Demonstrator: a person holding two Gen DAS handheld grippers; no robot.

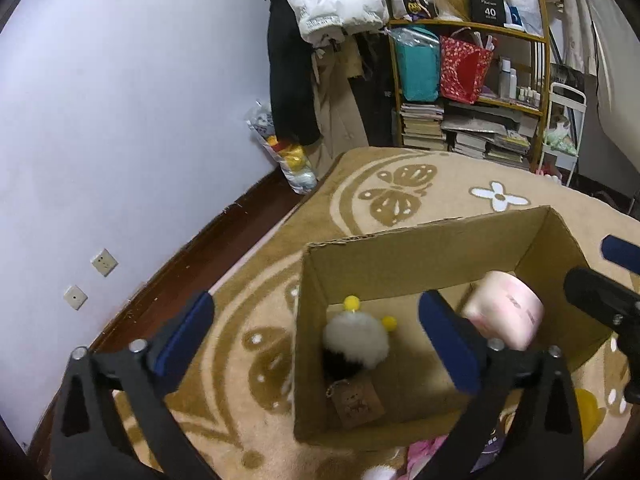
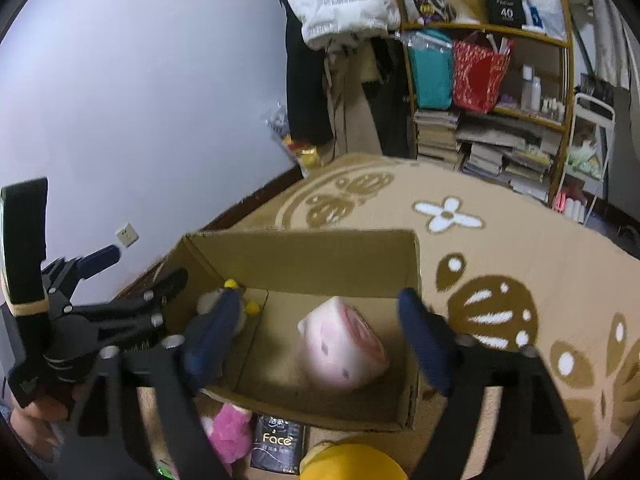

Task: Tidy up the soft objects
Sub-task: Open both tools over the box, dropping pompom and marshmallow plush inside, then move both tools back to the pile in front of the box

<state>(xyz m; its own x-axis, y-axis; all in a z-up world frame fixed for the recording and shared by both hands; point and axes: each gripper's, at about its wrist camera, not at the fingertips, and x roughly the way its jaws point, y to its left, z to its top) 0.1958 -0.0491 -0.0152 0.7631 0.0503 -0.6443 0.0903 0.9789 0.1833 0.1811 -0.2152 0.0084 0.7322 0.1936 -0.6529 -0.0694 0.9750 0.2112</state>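
An open cardboard box point(image 1: 400, 256) point(image 2: 304, 252) stands on the patterned rug. Inside at its left lies a white fluffy toy point(image 1: 354, 336) with yellow balls, partly hidden behind a finger in the right wrist view point(image 2: 208, 300). A pink plush point(image 1: 506, 312) point(image 2: 340, 344) lies in the box's right part. My left gripper point(image 1: 316, 300) point(image 2: 136, 268) hangs open above the white toy, nothing between its pads. My right gripper point(image 2: 320, 304) point(image 1: 600, 276) stands open over the pink plush, its pads apart from it.
In front of the box lie a bright pink plush point(image 2: 232, 432), a black "Face" pack point(image 2: 276, 444) and a yellow soft thing point(image 2: 352, 464) point(image 1: 588, 412). A cluttered shelf point(image 1: 468, 92) and hanging clothes point(image 1: 332, 0) stand at the back; the wall point(image 1: 120, 120) is to the left.
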